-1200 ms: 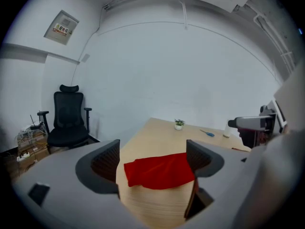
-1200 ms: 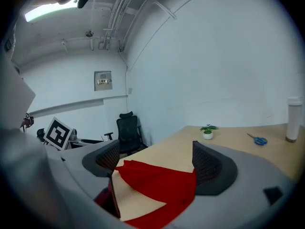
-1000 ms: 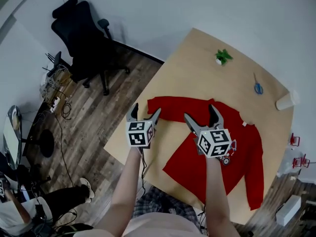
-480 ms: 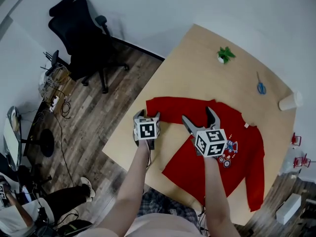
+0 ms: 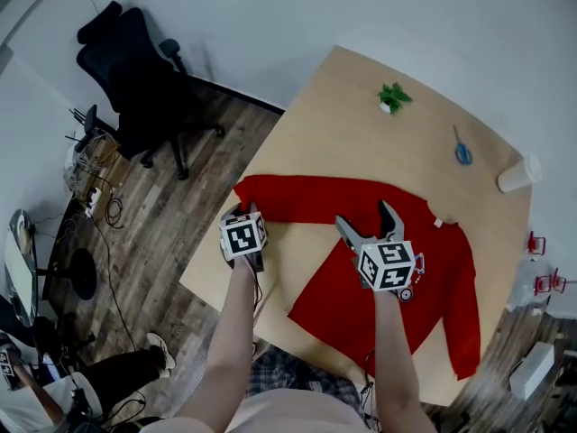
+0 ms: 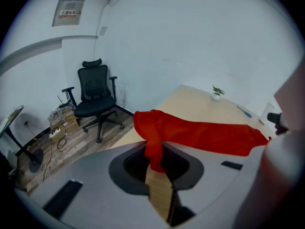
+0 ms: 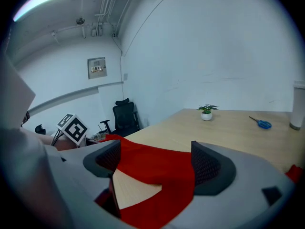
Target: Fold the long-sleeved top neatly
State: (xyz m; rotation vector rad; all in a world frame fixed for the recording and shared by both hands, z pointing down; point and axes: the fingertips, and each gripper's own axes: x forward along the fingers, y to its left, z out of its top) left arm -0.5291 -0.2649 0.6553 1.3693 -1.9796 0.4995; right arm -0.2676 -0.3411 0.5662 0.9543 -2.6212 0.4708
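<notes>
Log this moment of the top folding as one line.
left gripper: jaws just been closing, now shut on sleeve end | right gripper: open over red top, not gripping | red top: spread on table

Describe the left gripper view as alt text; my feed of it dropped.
The left tool, whose jaws have just been closing, pinches the sleeve end of the red top, which trails right across the light wooden table. Behind stand a black office chair on a wood floor, a small potted plant far along the table, and a white wall.
</notes>
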